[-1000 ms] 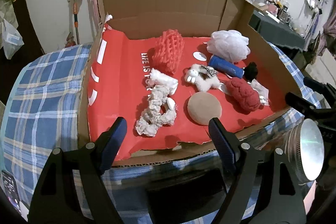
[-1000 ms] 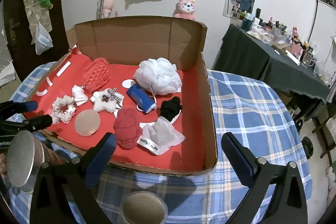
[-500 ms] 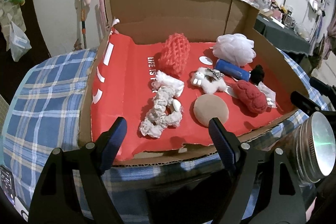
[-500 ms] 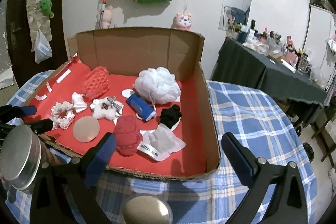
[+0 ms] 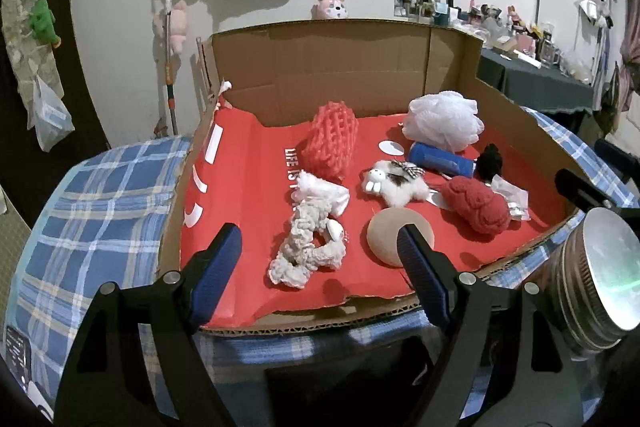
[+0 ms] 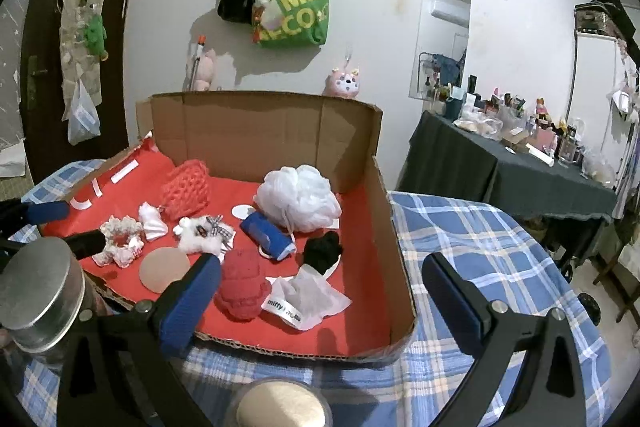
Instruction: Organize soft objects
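A shallow cardboard box (image 5: 320,75) (image 6: 394,227) lined in red holds several soft things: a red mesh sponge (image 5: 330,139) (image 6: 186,193), a white bath pouf (image 5: 442,121) (image 6: 298,197), a white scrunchie (image 5: 306,247) (image 6: 120,241), a plush bunny (image 5: 394,183) (image 6: 202,231), a beige round puff (image 5: 394,237) (image 6: 164,269), a dark red knit piece (image 5: 478,205) (image 6: 242,281), a blue roll (image 5: 440,157) (image 6: 268,233) and a black scrunchie (image 6: 324,251). My left gripper (image 5: 320,267) is open and empty at the box's front edge. My right gripper (image 6: 324,291) is open and empty in front of the box's right corner.
The box sits on a blue plaid cloth (image 6: 480,239) (image 5: 92,195). A metal-lidded jar (image 5: 596,271) (image 6: 36,287) stands between the grippers. A second round lid (image 6: 280,403) is below the right gripper. A dark cluttered table (image 6: 512,167) stands to the right.
Both grippers have pulled back and tilted up, so more of the wall shows above the box. Nothing in the box has moved.
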{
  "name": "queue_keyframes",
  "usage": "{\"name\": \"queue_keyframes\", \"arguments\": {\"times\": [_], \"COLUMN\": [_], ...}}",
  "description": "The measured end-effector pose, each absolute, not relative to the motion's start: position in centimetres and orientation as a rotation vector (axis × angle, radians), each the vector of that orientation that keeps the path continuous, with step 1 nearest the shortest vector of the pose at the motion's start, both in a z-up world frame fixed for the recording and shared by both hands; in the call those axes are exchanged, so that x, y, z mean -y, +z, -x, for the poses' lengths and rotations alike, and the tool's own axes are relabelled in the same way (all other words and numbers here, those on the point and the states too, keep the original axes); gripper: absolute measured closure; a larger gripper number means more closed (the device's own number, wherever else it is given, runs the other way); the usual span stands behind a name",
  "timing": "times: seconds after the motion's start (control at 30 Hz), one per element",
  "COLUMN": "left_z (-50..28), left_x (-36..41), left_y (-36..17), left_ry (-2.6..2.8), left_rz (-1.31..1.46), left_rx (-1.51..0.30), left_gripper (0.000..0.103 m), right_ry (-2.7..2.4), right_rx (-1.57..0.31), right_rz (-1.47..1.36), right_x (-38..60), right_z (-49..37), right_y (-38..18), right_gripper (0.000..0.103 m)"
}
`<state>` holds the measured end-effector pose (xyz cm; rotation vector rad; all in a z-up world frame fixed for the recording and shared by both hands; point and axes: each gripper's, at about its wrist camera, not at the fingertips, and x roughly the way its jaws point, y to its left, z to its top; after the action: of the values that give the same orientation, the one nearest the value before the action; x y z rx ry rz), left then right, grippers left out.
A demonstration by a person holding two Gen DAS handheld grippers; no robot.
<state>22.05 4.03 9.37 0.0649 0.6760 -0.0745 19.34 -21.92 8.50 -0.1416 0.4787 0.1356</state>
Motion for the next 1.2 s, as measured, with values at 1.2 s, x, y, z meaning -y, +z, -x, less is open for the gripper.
{"name": "queue_keyframes", "arguments": {"times": [1.2], "left_z": [-23.6], "left_x": [-4.8], "left_y": [8.4], "left_ry": [-0.049], "left_rz": [-0.018], "left_rx": [-0.751], "left_gripper": [0.023], "right_ry": [0.122], "right_rx": [-0.600], "right_rz": [0.140], "right_x": [21.5], "right_z": [-21.1], "right_y": [7.1], "right_gripper": [0.000]}}
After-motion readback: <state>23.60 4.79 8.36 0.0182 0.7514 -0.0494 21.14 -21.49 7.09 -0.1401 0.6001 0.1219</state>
